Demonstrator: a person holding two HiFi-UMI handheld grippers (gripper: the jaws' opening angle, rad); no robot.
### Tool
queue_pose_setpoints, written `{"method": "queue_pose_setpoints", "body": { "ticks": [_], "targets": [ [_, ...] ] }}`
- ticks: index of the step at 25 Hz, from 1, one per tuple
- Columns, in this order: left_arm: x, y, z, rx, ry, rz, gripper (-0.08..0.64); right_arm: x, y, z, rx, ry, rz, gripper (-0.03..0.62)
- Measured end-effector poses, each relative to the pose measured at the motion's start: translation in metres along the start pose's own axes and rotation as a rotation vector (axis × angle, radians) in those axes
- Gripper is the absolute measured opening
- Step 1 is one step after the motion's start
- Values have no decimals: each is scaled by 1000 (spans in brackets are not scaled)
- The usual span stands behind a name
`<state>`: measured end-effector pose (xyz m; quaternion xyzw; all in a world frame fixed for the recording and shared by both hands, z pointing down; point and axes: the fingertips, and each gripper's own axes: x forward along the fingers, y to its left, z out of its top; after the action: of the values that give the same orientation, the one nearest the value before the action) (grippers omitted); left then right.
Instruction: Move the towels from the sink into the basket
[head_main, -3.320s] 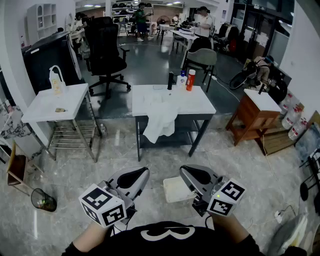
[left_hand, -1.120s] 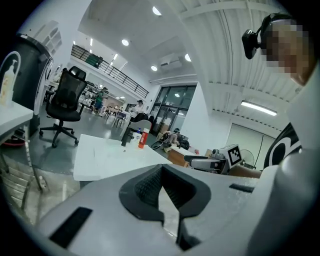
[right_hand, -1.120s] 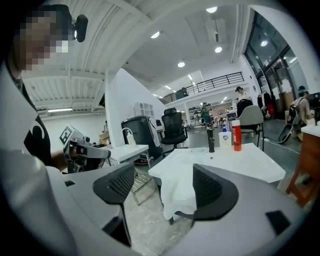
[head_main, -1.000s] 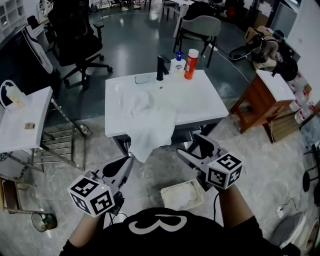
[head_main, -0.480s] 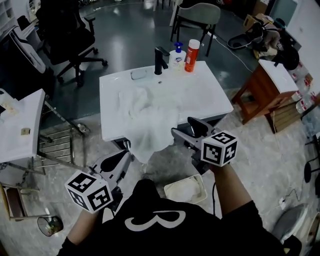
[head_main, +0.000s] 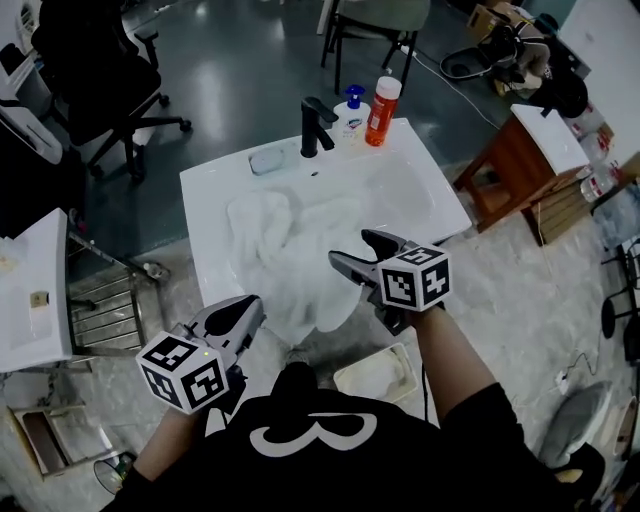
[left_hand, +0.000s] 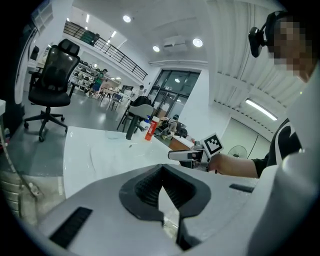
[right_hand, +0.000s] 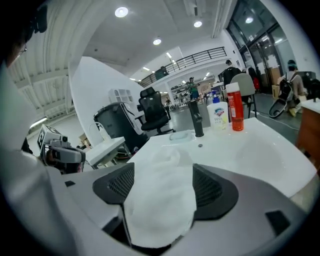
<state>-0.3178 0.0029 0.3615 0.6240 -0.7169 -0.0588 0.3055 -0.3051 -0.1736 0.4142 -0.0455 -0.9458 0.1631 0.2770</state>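
Since half a second ago you've closed on the white rectangular countertop sink (head_main: 205, 190): the right gripper (head_main: 350, 247) has come forward from near the sink's front edge to above the crumpled white towels (head_main: 285, 240), while the left gripper (head_main: 252, 305) stays low by the front-left corner. The towels are heaped in the basin, with one flap drooping over the front edge, so the long axis runs basin-to-you. The right gripper is the nearer one, directly over that flap, with the towels ahead of and below its tips. Its jaws are spread wide, and the right gripper view shows white cloth filling the gap between the pads. Not clamped, and I can't tell if there's contact. The left gripper's jaws are closed tip to tip with nothing between; its view shows only bare counter and your right gripper, no cloth. Only the head view shows the shallow white plastic basket (head_main: 345, 380) on the floor below the sink front, beside your right forearm. My read: clamp, then lift back and down.
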Motion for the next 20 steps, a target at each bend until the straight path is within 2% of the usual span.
{"method": "queue_pose_setpoints", "body": {
  "ticks": [4, 14, 20],
  "targets": [
    [17, 27, 11, 12, 19, -21, 6, 31, -15, 0, 37, 64, 9, 344],
    [40, 74, 21, 8, 42, -48, 5, 92, -43, -9, 125, 181, -41, 344],
    [45, 88, 20, 6, 54, -48, 6, 114, -49, -33, 88, 359, -65, 344]
  ]
}}
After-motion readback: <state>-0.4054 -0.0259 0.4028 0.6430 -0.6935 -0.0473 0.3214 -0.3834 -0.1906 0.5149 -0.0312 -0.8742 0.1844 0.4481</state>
